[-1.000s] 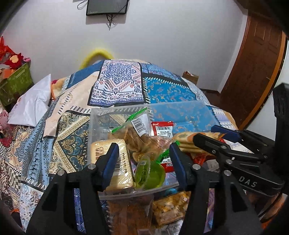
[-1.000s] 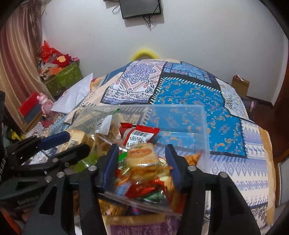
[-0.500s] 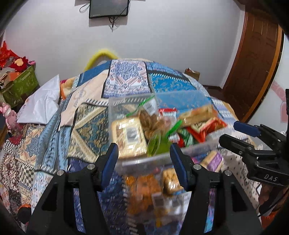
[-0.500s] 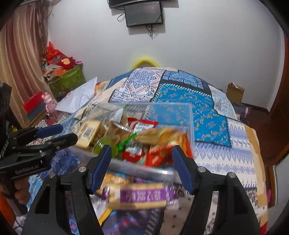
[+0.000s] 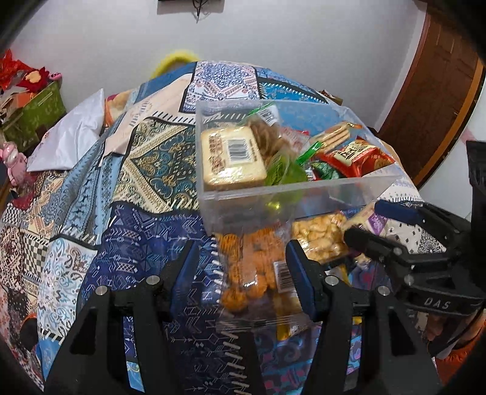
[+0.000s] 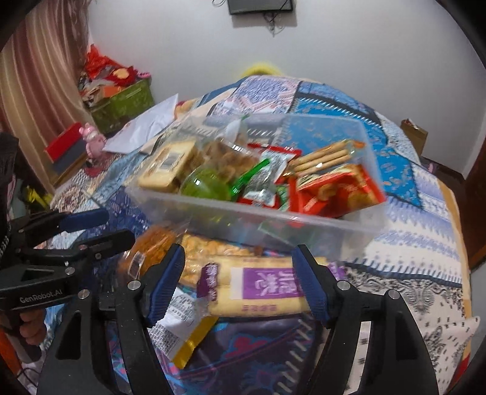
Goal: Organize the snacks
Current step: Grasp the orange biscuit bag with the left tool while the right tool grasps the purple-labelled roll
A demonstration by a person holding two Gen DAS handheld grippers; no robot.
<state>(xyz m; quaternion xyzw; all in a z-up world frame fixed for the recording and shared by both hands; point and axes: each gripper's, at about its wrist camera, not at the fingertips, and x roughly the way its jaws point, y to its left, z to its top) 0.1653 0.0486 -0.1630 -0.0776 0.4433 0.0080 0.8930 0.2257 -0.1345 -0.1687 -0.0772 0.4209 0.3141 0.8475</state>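
Pretty sure this is somebody's bedroom at home, since a patchwork bedspread [image 5: 145, 158] is covering the bed, a white pillow [image 5: 70, 142] is lying at its left edge, a small TV [image 6: 261, 6] is hanging on the wall and a wooden door [image 5: 437, 88] is standing right.

"GenRobot.AI" — left claw [image 6: 88, 226]; "DAS" — right claw [image 5: 364, 224]

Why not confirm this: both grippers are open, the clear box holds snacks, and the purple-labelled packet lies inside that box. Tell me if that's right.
One thing is wrong. The purple-labelled packet lies outside the clear box, on the bedspread in front of it, between the right gripper's fingers, as the right wrist view shows. Both grippers are open, the left gripper too, and the box holds snacks.
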